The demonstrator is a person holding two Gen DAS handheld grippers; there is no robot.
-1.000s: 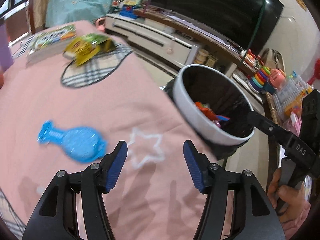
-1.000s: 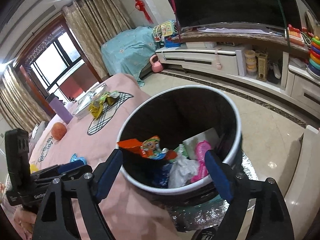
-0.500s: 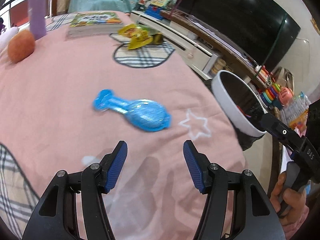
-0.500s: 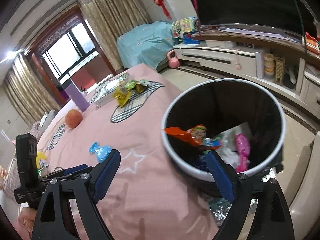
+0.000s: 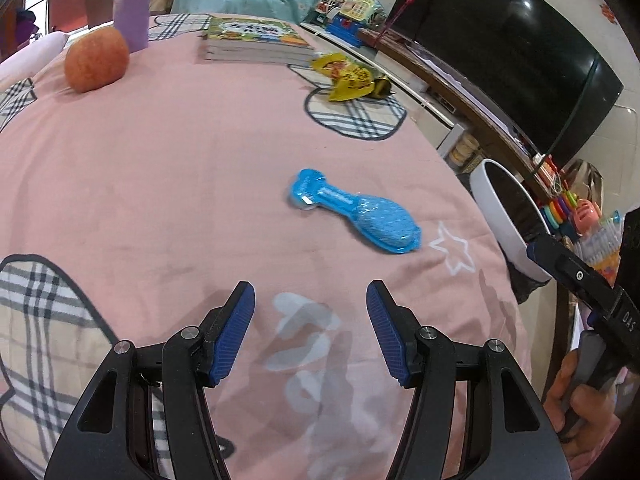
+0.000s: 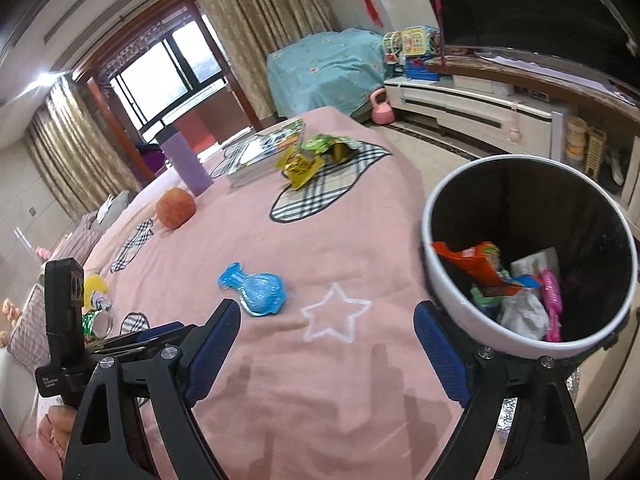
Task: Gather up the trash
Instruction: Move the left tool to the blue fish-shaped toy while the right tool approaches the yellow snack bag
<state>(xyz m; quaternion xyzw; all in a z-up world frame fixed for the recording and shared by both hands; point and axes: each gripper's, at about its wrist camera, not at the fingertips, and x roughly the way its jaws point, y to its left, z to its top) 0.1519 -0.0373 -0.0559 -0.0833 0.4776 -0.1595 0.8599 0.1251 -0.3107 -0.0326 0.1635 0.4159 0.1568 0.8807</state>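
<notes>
A flat blue plastic wrapper point(image 5: 354, 211) point(image 6: 254, 289) lies on the pink bedcover point(image 5: 160, 168) beside a stitched white star. My left gripper point(image 5: 310, 334) hovers open and empty short of it. My right gripper point(image 6: 326, 354) stands wide open and empty over the cover, between the wrapper and the bin. The white-rimmed black trash bin point(image 6: 452, 312) point(image 5: 490, 200) stands off the bed's edge and holds orange, pink and white litter. Yellow and green snack wrappers point(image 5: 350, 78) point(image 6: 310, 156) lie on a plaid patch farther off.
An apple point(image 5: 97, 59) point(image 6: 175, 207), a purple bottle point(image 6: 186, 162) and a stack of books point(image 5: 254, 40) sit at the far side of the bed. A TV cabinet point(image 6: 472, 104) and toys line the wall. A hand point(image 5: 576, 400) holds the right gripper's handle.
Both views have swung from the bin toward the bed. The blue wrapper now lies ahead of the left gripper; the bin has slid to the right edge of both views.
</notes>
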